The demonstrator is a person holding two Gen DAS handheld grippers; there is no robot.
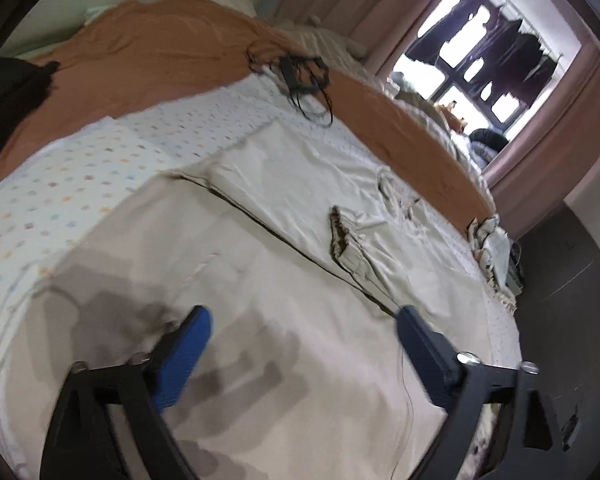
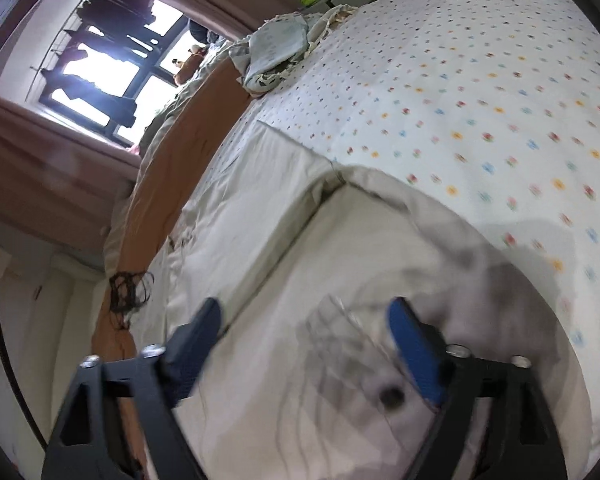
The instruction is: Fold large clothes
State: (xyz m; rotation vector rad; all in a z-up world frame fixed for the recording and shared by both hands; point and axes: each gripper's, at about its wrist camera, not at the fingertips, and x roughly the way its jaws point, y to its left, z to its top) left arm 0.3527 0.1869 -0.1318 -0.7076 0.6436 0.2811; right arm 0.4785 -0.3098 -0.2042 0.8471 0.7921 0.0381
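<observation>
A large pale beige garment lies spread on the bed, one layer folded over another along a long dark seam. Its pocket and waist area show at the right in the left wrist view. My left gripper hangs above the near part of the cloth, open, blue pads wide apart, nothing between them. In the right wrist view the same beige garment shows a folded corner. My right gripper is open above it and holds nothing. Blurred shadows fall on the cloth under both grippers.
The bed has a white dotted sheet and an orange blanket along its far side. A tangle of black cable lies on the blanket's edge. Crumpled light clothes sit at a bed corner. A window with curtains is behind.
</observation>
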